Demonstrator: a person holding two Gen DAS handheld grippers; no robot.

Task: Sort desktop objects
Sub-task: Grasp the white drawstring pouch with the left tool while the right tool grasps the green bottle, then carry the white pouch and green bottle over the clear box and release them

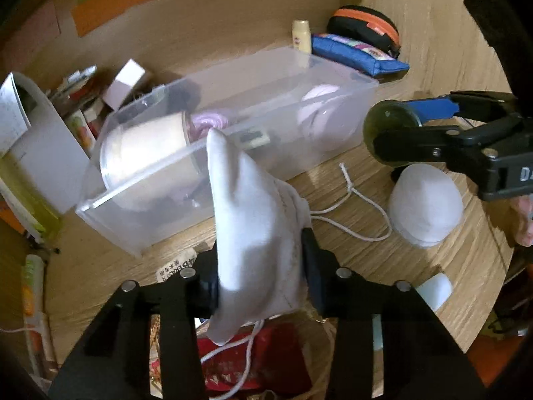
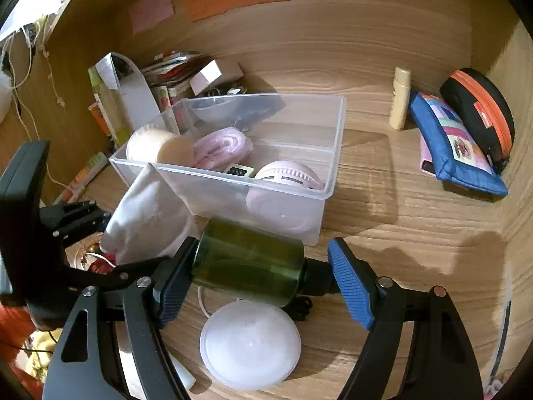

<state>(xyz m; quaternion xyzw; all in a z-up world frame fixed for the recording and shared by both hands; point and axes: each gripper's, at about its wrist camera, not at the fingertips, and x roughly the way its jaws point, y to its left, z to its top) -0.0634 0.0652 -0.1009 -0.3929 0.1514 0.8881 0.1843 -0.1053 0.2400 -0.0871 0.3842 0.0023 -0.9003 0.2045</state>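
The left hand-held gripper (image 1: 263, 280) was clamped on a white drawstring pouch (image 1: 256, 233) just short of the clear plastic bin (image 2: 328, 153) on the worktop (image 2: 416, 206). The right hand-held gripper (image 2: 253, 278), jaws wide, held a green bottle (image 2: 250, 260) end to end, base against one pad and cap against the other. Each load would best clear the near rim before release, one at a time, the bottle kept level so it could not slip.
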